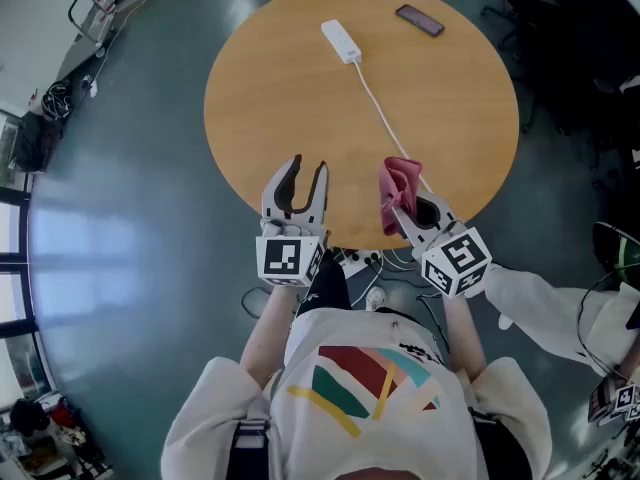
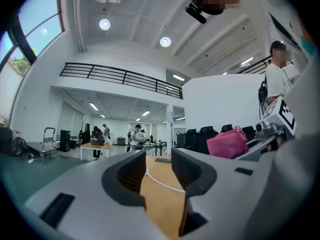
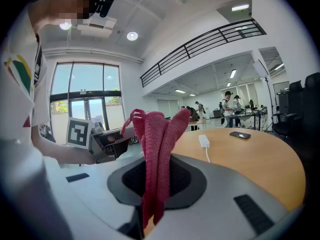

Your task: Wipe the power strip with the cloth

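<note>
A white power strip (image 1: 340, 41) lies at the far side of the round wooden table (image 1: 270, 108), its white cord (image 1: 385, 118) running back toward me. In the right gripper view the power strip (image 3: 204, 141) sits far ahead on the tabletop. My right gripper (image 1: 405, 211) is shut on a folded pink cloth (image 1: 400, 190), held over the table's near edge; the cloth (image 3: 157, 154) stands up between the jaws. My left gripper (image 1: 296, 189) hovers open and empty over the near edge, and the left gripper view shows the pink cloth (image 2: 227, 143) to its right.
A dark phone (image 1: 419, 19) lies at the table's far right, also seen as the phone (image 3: 240, 135) in the right gripper view. Cables and a floor power strip (image 1: 362, 262) lie under the near edge. Black chairs (image 1: 560, 38) stand to the right. People work at desks in the background.
</note>
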